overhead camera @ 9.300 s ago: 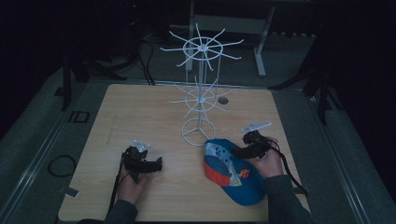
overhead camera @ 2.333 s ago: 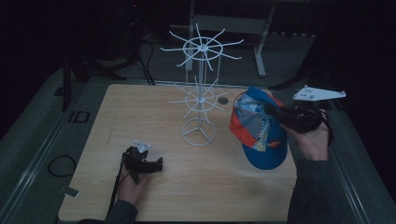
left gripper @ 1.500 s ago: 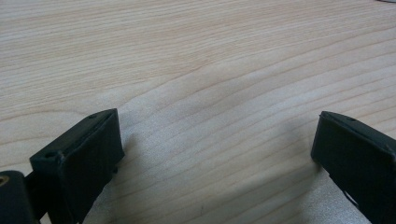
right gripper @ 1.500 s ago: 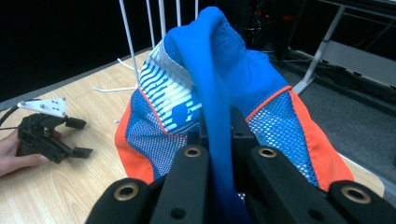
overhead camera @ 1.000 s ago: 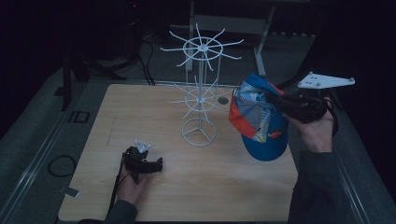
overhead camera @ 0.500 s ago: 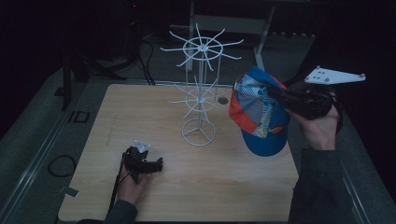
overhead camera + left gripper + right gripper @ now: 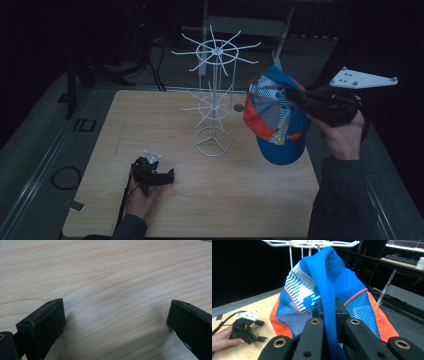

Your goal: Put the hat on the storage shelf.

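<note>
Right tongs point(image 7: 300, 100) up in the air on the far right side, clamped on a fold of the blue cap point(image 7: 277, 122), and you can see the pinch plainly in the right gripper view, both jaws squeezed together on the blue fabric point(image 7: 329, 305) with the mesh panels spilling out either side. The cap hangs off the surface altogether, crown high, brim drooping down toward the person, its long axis running roughly top to bottom and a little tilted. Now here is the relation that matters: the white wire rack point(image 7: 215, 95) stands just to the left of the cap, and its upper wheel of spokes point(image 7: 216, 50) sits a touch higher than the cap's top edge, with the nearest spoke tip pointing out toward the cap. So the hook lies left of the right tongs and slightly up, and by my reading the cap would need to travel sideways and lift a little for its open underside to catch a spoke. Right hand is by far the nearer one. Left tongs point(image 7: 167, 176) rest low on the wooden surface point(image 7: 150, 120) near the front left, jaws spread wide with nothing between them, bare wood grain in the left gripper view point(image 7: 112, 322), well apart from the rack's ring base point(image 7: 214, 142)
</note>
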`<state>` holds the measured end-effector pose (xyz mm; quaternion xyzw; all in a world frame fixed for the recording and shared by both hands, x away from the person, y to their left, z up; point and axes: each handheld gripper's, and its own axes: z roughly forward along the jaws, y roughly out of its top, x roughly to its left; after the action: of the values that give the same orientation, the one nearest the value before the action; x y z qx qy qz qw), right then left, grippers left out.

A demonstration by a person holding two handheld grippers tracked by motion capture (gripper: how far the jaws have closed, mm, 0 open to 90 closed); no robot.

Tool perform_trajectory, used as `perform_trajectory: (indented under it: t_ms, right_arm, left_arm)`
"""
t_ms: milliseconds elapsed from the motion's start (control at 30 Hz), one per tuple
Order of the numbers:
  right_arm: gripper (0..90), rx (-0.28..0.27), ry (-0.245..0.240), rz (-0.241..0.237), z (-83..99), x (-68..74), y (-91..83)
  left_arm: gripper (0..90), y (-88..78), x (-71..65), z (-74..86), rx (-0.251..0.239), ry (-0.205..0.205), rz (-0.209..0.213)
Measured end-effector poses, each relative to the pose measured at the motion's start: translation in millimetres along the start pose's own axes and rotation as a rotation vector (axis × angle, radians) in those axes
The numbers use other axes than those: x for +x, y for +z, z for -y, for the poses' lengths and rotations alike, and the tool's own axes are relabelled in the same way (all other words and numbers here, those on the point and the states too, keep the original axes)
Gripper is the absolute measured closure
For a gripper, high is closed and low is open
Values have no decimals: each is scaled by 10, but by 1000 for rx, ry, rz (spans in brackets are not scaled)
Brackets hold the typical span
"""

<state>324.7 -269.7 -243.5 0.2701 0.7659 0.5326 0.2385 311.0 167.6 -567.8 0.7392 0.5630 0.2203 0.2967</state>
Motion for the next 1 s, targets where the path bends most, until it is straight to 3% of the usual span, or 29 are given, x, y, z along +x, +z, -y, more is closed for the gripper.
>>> perform_trajectory:
  t_ms: [1000]
  right_arm:
    - [886, -121, -33, -17, -308, 70, -204]
  left_arm:
    - [24, -2, 3, 0, 4, 4, 0]
